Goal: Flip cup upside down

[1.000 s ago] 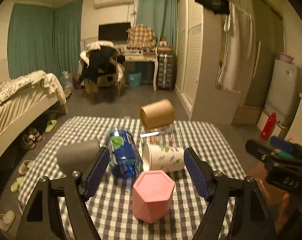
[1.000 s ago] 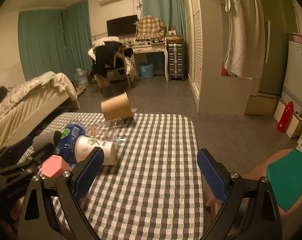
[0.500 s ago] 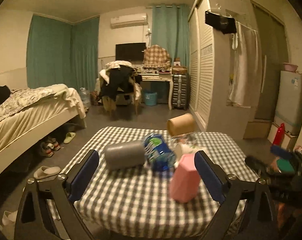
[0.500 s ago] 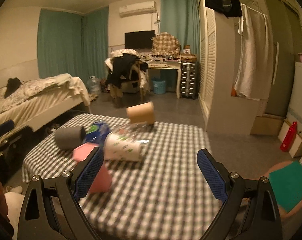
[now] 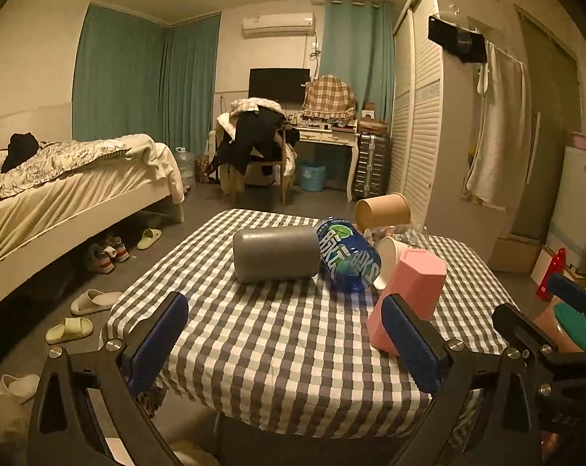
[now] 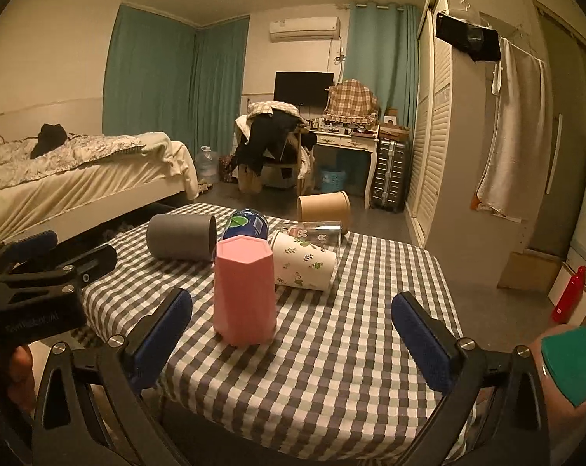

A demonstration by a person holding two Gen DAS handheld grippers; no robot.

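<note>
A pink hexagonal cup (image 6: 245,290) stands upside down on the checkered table (image 6: 331,349), also seen in the left wrist view (image 5: 409,295). Behind it lie on their sides a grey cup (image 6: 181,236), a blue cup (image 6: 245,224), a white leaf-print cup (image 6: 302,261), a clear glass (image 6: 316,229) and a brown paper cup (image 6: 324,206). My left gripper (image 5: 289,343) is open and empty, held off the table's near left edge. My right gripper (image 6: 293,338) is open and empty, pulled back in front of the pink cup.
A bed (image 5: 59,194) stands at the left with slippers (image 5: 69,328) on the floor beside it. A wardrobe (image 5: 440,136) and a fridge (image 5: 580,209) stand at the right. A desk and a chair with clothes (image 5: 261,143) are at the far wall.
Both grippers have drawn back and away from the table. The pink cup stays upside down on the cloth. The view has levelled out and shows more of the room.
</note>
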